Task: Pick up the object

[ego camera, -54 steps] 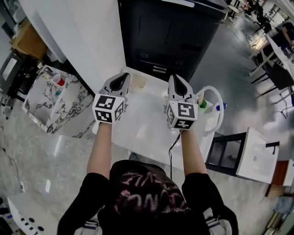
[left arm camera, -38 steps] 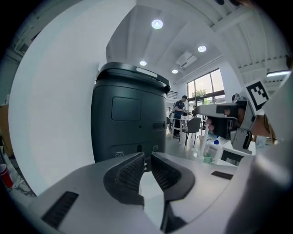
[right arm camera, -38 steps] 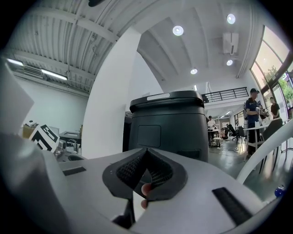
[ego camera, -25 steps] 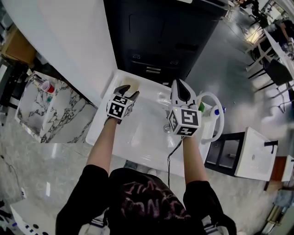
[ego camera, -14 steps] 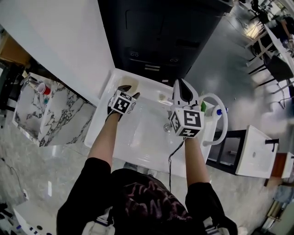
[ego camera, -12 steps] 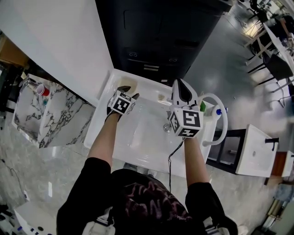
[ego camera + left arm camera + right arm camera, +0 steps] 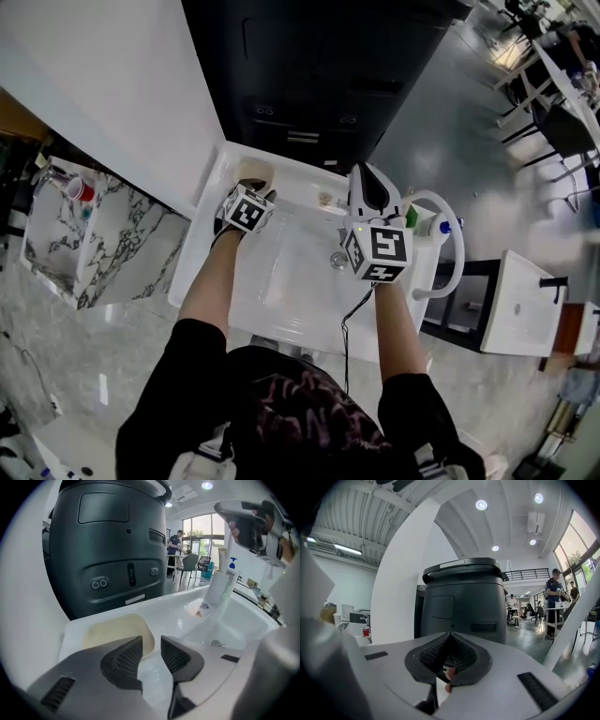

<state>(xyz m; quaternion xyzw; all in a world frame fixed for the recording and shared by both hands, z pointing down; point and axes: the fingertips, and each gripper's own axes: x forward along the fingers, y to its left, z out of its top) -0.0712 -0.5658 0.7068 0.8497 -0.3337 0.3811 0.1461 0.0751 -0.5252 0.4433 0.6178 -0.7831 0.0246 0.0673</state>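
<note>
A flat beige pad (image 7: 253, 172) lies in the back left corner of the white sink top (image 7: 292, 323). In the left gripper view the beige pad (image 7: 112, 632) sits just beyond the jaws. My left gripper (image 7: 255, 191) is lowered over its near right edge. The left gripper (image 7: 151, 640) has its jaws closing with a gap still between the pads; only the pad's edge and white surface show in that gap, nothing pressed. My right gripper (image 7: 368, 174) hovers above the basin's right side. The right gripper (image 7: 451, 637) is shut and empty.
A large black machine (image 7: 319, 66) stands right behind the sink. A white curved faucet (image 7: 448, 246) and a pump bottle (image 7: 229, 573) are at the right, a drain (image 7: 337, 260) in the basin. A white wall (image 7: 112, 84) borders the left; a marble table with a red cup (image 7: 82, 191) lies farther left.
My left gripper has reached forward and down to the beige pad in the back left corner. The right gripper has stayed about where it was, shut.
</note>
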